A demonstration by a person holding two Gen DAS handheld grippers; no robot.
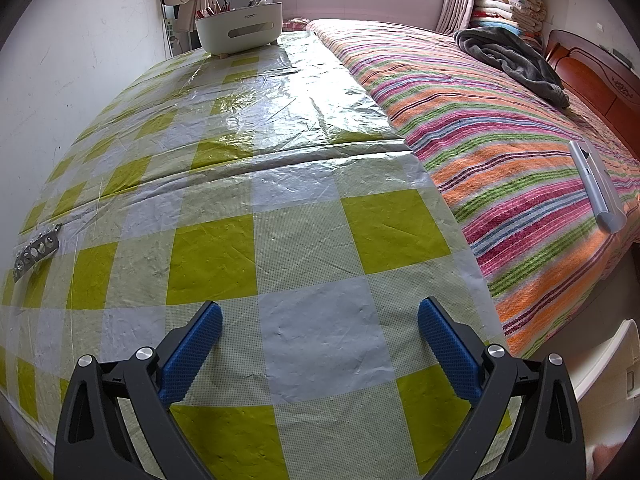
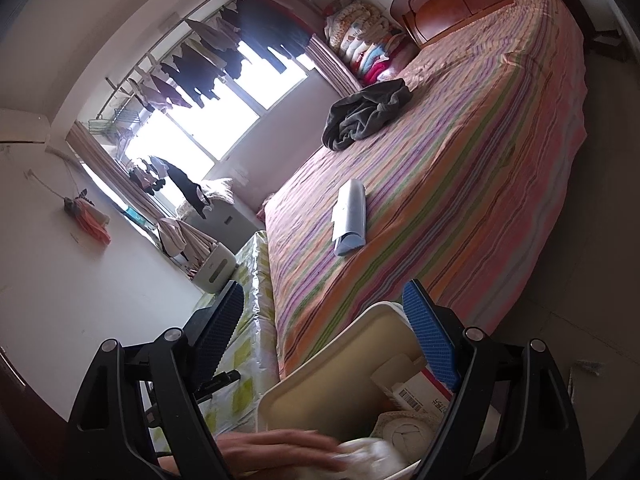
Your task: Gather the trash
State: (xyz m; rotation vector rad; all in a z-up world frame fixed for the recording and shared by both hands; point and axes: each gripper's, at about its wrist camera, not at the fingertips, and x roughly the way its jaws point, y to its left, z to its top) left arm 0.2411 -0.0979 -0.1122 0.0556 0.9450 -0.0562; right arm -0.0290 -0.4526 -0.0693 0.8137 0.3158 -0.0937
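Both grippers spread wide, trash already down in the bin

Right gripper (image 2: 324, 312) hangs with its fingers apart over the cream bin (image 2: 320, 376), holding nothing; crumpled tissue (image 2: 372, 454) and a small box (image 2: 420, 392) lie inside, with a bare hand (image 2: 276, 448) on the tissue. Left gripper (image 1: 320, 320) is spread too, above the checkered tablecloth (image 1: 224, 184). Farther off: a white caddy (image 1: 240, 28), and on the striped bed (image 1: 500, 140) to the right, a silver case (image 1: 596, 184) and grey garment (image 1: 512, 56).

Blurred hand (image 2: 280, 450), bin (image 2: 328, 384) edge-cropped.
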